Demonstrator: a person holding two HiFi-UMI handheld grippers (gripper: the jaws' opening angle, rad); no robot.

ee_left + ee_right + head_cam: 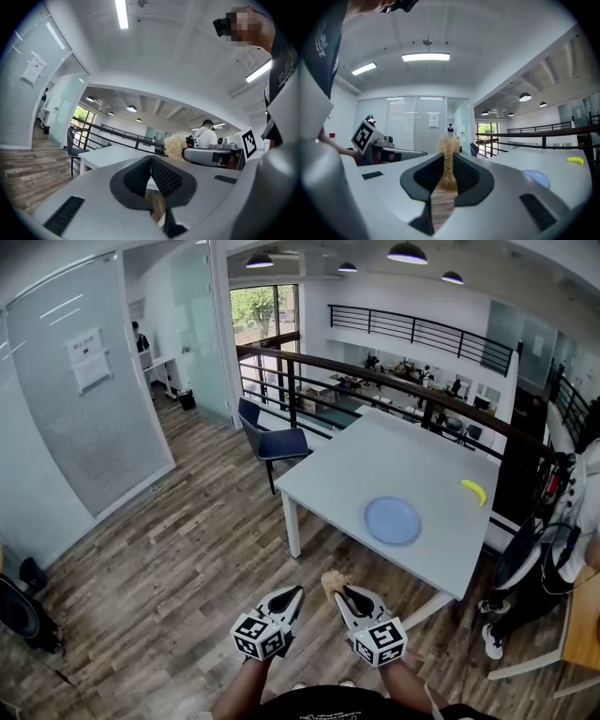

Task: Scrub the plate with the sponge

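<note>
A round pale blue plate (392, 519) lies on the grey table (375, 465) ahead of me, also seen low at the right of the right gripper view (536, 177). My right gripper (343, 592) is held over the wooden floor, short of the table, shut on a tan fibrous sponge (333, 583) that sticks up between its jaws (448, 164). My left gripper (293, 595) hangs beside it, shut with nothing between its jaws (151, 169). From the left gripper view the sponge (176, 146) shows at the right gripper's tip.
A yellow banana (474, 490) lies near the table's far right edge. A blue chair (272, 441) stands at the table's left end, against a dark railing (394, 390). A person (562, 549) and bags stand at the right.
</note>
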